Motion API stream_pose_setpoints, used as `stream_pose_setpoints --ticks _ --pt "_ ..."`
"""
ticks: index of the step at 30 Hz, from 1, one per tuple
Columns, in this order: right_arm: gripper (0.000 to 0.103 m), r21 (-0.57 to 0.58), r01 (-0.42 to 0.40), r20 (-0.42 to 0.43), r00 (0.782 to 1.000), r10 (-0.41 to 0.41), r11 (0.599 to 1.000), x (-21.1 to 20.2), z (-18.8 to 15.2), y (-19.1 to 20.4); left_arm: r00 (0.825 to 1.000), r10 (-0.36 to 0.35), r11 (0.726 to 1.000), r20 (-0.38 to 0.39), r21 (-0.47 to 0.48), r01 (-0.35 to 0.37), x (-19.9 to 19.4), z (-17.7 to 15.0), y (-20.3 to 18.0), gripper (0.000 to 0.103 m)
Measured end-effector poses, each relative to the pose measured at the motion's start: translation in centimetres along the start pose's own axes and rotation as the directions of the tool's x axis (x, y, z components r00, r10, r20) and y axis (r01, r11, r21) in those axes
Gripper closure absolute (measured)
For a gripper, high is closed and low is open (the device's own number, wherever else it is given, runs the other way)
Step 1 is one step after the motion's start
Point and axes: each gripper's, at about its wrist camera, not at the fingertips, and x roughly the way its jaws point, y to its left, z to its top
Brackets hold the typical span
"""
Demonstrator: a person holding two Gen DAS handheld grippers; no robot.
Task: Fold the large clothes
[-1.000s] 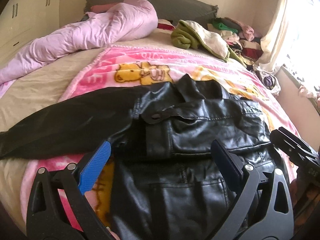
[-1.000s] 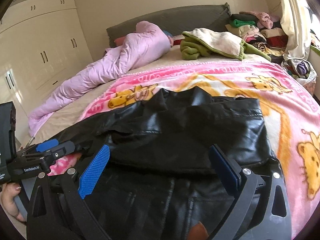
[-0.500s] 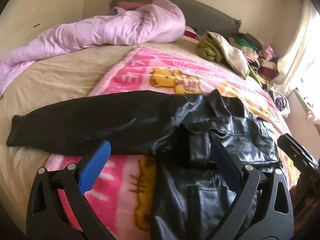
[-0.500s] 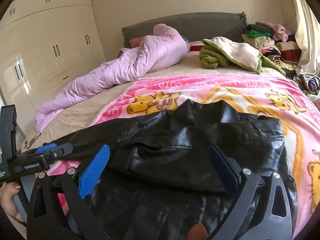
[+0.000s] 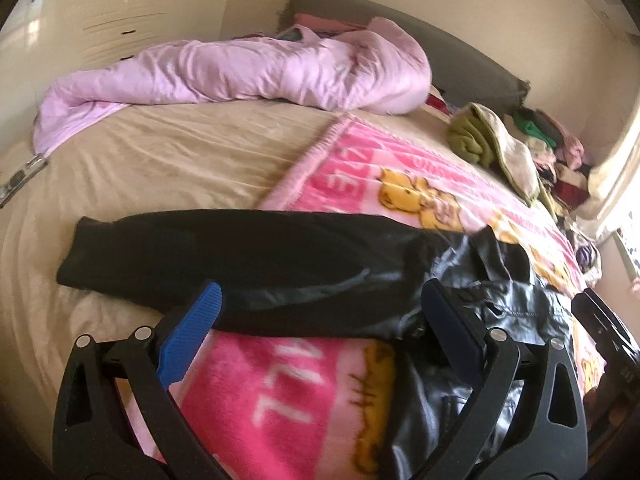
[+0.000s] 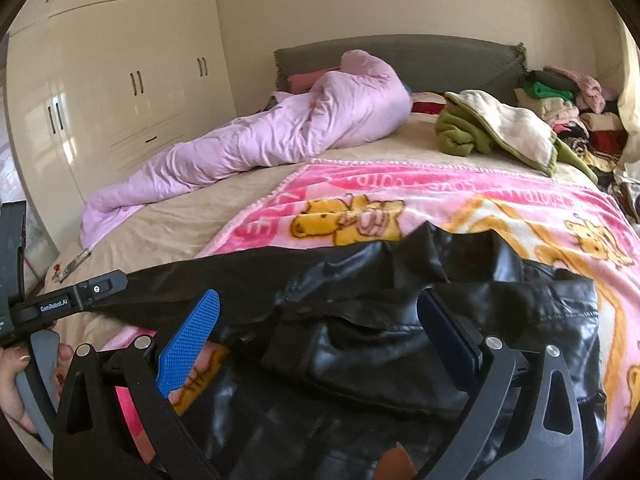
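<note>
Pretty clearly someone's bedroom at home. There's a big bed (image 6: 168, 220) with a grey padded headboard (image 6: 432, 60), a rumpled lilac duvet (image 6: 280, 136) shoved along the far side, and a pink cartoon-bear blanket (image 6: 500, 208) spread over the beige sheet. A cream built-in wardrobe (image 6: 120, 92) with dark handles fills the wall on the left. On the right, by a bright curtained window (image 5: 616, 152), sits a messy pile of folded clothes (image 6: 568, 108). Lived-in, not a lab.

Left hand-held gripper (image 5: 320, 332) jaws spread wide, holding nothing; right hand-held gripper (image 6: 318, 332) same.
</note>
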Motion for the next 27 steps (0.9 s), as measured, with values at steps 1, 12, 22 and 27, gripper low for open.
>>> stream_pose_setpoints --ticks 1,12,22,27 --pt "0.004 -0.005 -0.003 0.004 1.000 0.003 1.000 0.2 0.2 0.4 1.000 0.010 1.000 0.000 -0.009 -0.010 0.0 0.1 0.4 0.009" --pt "0.004 -0.041 -0.054 -0.003 0.999 0.054 0.998 2.7 1.5 3.8 0.997 0.078 0.993 -0.002 -0.092 -0.078 0.4 0.6 4.5 0.009" --pt "0.004 -0.095 -0.113 -0.042 0.993 0.110 0.989 5.2 2.1 7.1 0.993 0.114 0.976 -0.036 -0.182 -0.119 1.6 0.9 8.3 0.009" --pt "0.004 -0.108 -0.145 -0.059 0.989 0.139 0.983 6.3 2.4 8.6 0.992 0.121 0.963 -0.046 -0.237 -0.128 1.7 0.8 10.2 0.009"
